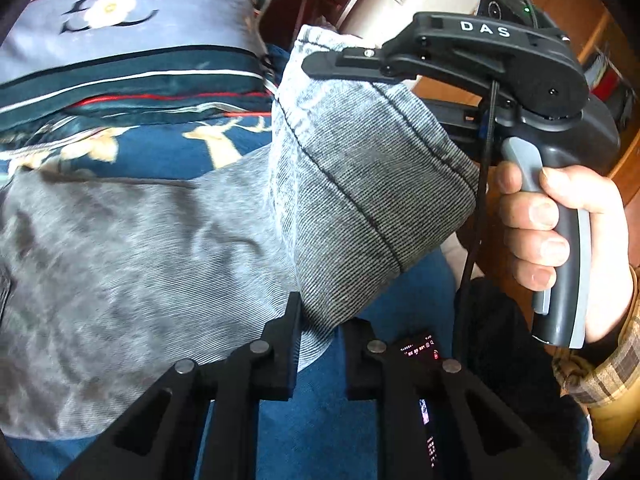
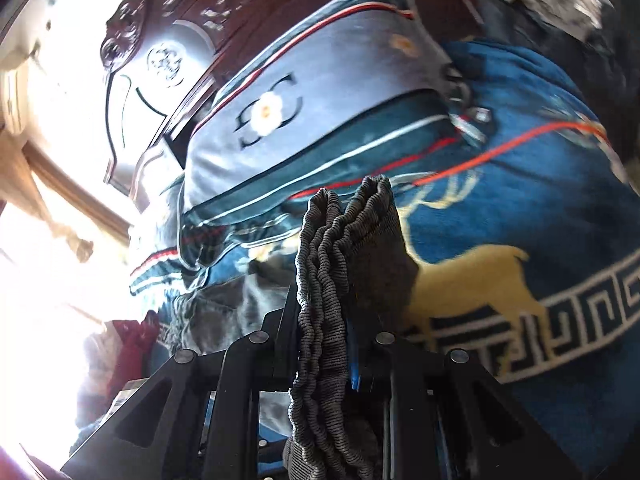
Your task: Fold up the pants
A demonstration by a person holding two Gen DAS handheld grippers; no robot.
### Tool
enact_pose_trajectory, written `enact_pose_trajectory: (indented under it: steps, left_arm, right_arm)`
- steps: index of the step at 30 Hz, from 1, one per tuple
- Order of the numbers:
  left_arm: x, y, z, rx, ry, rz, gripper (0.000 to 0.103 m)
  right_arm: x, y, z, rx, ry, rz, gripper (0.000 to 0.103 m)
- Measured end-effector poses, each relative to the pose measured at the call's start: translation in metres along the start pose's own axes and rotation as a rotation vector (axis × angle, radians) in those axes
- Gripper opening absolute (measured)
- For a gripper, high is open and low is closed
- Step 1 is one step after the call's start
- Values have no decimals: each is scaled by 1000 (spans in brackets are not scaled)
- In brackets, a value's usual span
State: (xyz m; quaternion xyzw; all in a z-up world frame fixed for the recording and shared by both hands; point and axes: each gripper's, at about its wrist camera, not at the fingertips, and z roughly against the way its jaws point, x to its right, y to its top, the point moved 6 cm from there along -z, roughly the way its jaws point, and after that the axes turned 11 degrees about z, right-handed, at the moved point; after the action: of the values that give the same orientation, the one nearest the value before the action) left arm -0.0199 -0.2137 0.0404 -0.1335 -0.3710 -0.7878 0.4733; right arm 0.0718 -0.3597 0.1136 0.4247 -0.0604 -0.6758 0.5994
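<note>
A: Grey pants spread over a blue blanket with gold deer, 1 end lifted and hanging from both grippers. Left gripper pinched narrow on the fabric's lower edge, cloth pressed between the fingers. Right gripper seen from the left wrist, clamped on the upper hem, its black finger lying across the washed denim.

B: From the right wrist, right gripper closed tight on a bunched, ribbed grey band of the pants, standing up between the pads. Behind it, a striped pillow in grey and teal with red and white piping, lying against a dark carved headboard.

A: Same pillow at top left in the left view. Right hand wrapped around the grey trigger handle, plaid cuff at the wrist. Black cable running down beside the handle. Phone with a lit screen lying below, partly hidden by the left fingers.

B: Writing: "DAS" in white on the right gripper's black body. Interlocked double-C mark with a white flower on the pillow. Phone text too small to read. White key-pattern border on the blanket.
</note>
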Motion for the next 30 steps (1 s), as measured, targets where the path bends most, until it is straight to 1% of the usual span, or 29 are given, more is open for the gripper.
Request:
enact_pose_trajectory:
  steps: [4, 8, 12, 13, 14, 15, 16, 17, 18, 19, 20, 23, 26, 28, 30]
  left_arm:
    - [-16, 0, 19, 32, -21, 45, 17]
    - [-40, -2, 32, 49, -44, 119, 17]
    - [-79, -10, 41, 24, -50, 236, 18]
    - [-88, -12, 43, 22, -47, 260, 23]
    - [-95, -17, 46, 22, -35, 281, 31]
    - [-107, -19, 49, 25, -19, 310, 35]
    - [-116, -20, 52, 26, -10, 332, 44]
    - [-125, -22, 55, 34, 2, 356, 52]
    - [-134, -24, 61, 47, 11, 383, 55]
    - [-143, -25, 65, 60, 13, 412, 56]
    - [-150, -26, 70, 70, 13, 442, 56]
    - [-164, -23, 79, 103, -4, 510, 56]
    - [-167, -18, 81, 125, -2, 520, 56]
    - [-168, -14, 79, 117, 0, 514, 56]
    - [-166, -6, 72, 108, 17, 504, 56]
  right_arm:
    - [-31, 6, -16, -29, 8, 48, 17]
    - [-62, 6, -41, -79, -2, 104, 17]
    - [-88, 1, -77, -151, -32, 160, 17]
    - [-93, -1, -87, -173, -52, 178, 17]
    - [-97, -4, -97, -193, -75, 199, 20]
    - [-101, -9, -113, -225, -106, 222, 23]
    - [-104, -13, -121, -249, -112, 225, 27]
    - [-105, -20, -135, -289, -107, 214, 40]
    - [-107, -27, -148, -326, -88, 188, 44]
    - [-108, -33, -157, -347, -71, 168, 50]
    - [-108, -41, -166, -370, -41, 140, 52]
    - [-106, -48, -168, -358, -9, 91, 52]
    - [-95, -48, -143, -307, -4, 54, 53]
    - [-90, -48, -126, -281, -20, 55, 55]
    - [-78, -52, -103, -249, -64, 63, 56]
